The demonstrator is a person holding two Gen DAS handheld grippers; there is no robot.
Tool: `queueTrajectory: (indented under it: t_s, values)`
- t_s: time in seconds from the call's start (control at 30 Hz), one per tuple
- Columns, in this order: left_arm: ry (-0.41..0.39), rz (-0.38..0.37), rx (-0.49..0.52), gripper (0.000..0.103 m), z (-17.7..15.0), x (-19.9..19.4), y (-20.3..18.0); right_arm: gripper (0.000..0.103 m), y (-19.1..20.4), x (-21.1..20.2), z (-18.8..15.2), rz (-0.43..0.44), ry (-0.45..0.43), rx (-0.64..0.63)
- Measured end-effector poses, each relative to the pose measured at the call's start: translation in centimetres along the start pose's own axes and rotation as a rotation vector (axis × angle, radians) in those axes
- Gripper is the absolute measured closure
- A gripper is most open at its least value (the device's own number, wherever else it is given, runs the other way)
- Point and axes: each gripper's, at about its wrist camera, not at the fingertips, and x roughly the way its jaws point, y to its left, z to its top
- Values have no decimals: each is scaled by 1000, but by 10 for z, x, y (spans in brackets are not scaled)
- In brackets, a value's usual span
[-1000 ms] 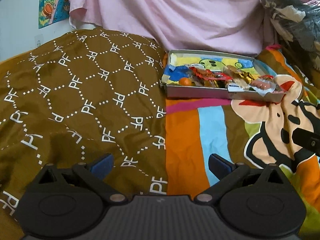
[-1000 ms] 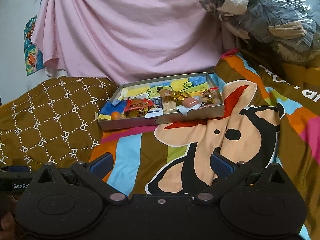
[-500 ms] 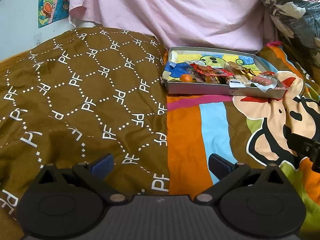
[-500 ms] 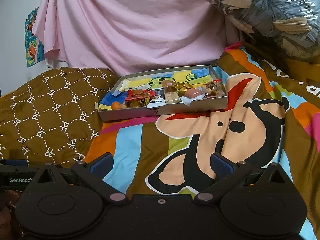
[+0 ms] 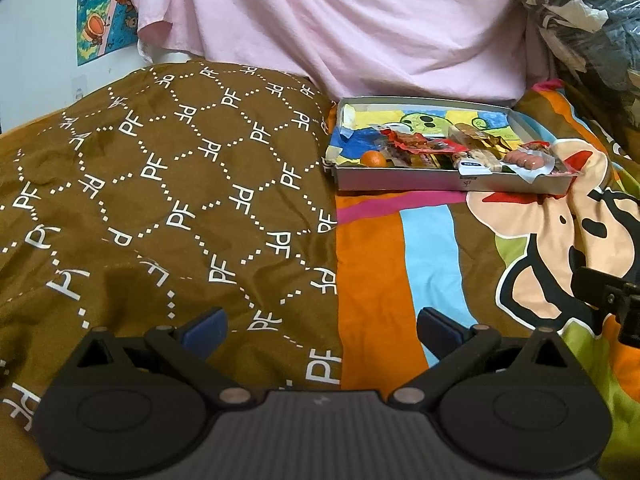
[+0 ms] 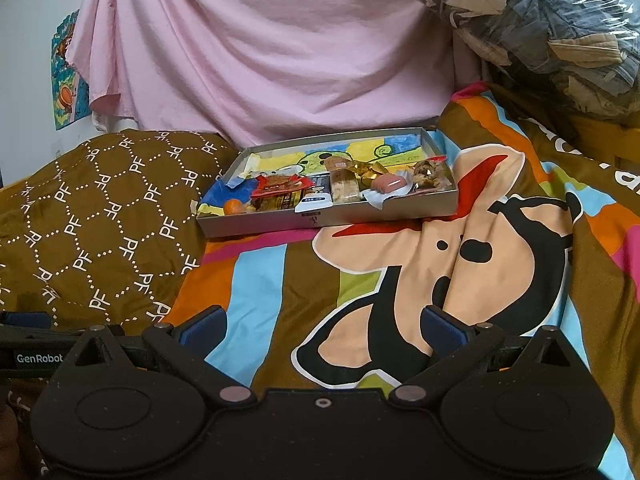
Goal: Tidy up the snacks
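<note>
A shallow grey cardboard tray (image 5: 400,182) (image 6: 256,227) lies on the bed ahead, lined with a cartoon picture. In it sit several wrapped snacks: a small orange fruit (image 5: 373,158) (image 6: 233,206), a red packet (image 5: 416,145) (image 6: 280,187), a pale bar (image 6: 343,188), a pink sausage-like snack (image 5: 524,158) (image 6: 387,182) and gold wrappers (image 6: 366,169). My left gripper (image 5: 320,326) hovers open over the bedding, well short of the tray and to its left. My right gripper (image 6: 322,326) is open too, with nothing between its fingers, facing the tray from the front.
A brown "PF" patterned quilt (image 5: 160,184) covers the left, a striped cartoon blanket (image 6: 460,264) the right. A pink sheet (image 6: 260,52) hangs behind. A plastic-wrapped bundle of clothes (image 6: 552,24) is piled at the back right. The right gripper's edge (image 5: 612,296) shows in the left view.
Both grippers have moved forward a little toward the tray, which now looks slightly nearer and lower in the views. Both stayed open.
</note>
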Motion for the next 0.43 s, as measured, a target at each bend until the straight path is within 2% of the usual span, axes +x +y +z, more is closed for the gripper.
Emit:
queueTrajectory:
  t_s: [0.43]
  values:
    - [-9,1,12,0,0,-1,0,1,1,1,-1,6,5,-10]
